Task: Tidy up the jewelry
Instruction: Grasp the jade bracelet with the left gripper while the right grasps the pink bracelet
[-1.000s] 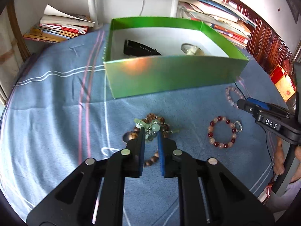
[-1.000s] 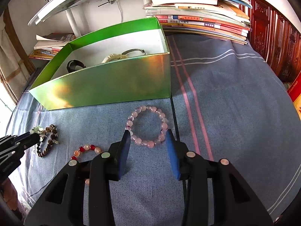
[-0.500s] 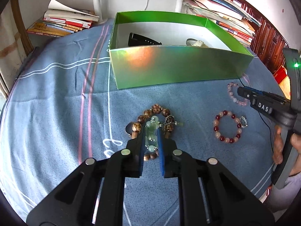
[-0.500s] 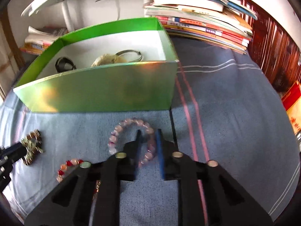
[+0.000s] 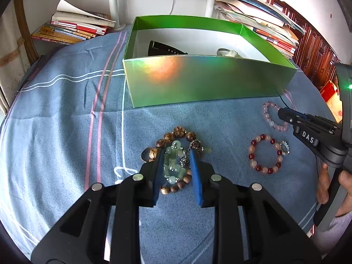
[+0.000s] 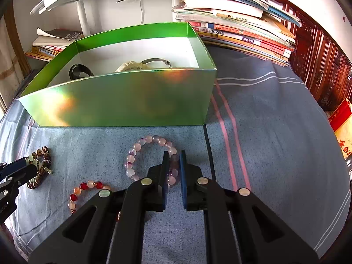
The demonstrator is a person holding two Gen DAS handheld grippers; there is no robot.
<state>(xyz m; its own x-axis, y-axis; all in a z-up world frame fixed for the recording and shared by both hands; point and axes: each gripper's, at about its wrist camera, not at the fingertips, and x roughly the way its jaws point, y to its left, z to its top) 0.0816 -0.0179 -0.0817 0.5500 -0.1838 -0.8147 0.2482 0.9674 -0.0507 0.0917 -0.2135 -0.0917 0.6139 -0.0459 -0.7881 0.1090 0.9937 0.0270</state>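
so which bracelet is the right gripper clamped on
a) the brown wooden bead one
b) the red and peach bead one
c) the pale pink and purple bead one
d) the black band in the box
c: in the right wrist view the right gripper has its pads pressed on the pale pink and purple bead bracelet, lying in front of the green box.

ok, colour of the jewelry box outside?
Shiny green box, white inside; clearest in the right wrist view.
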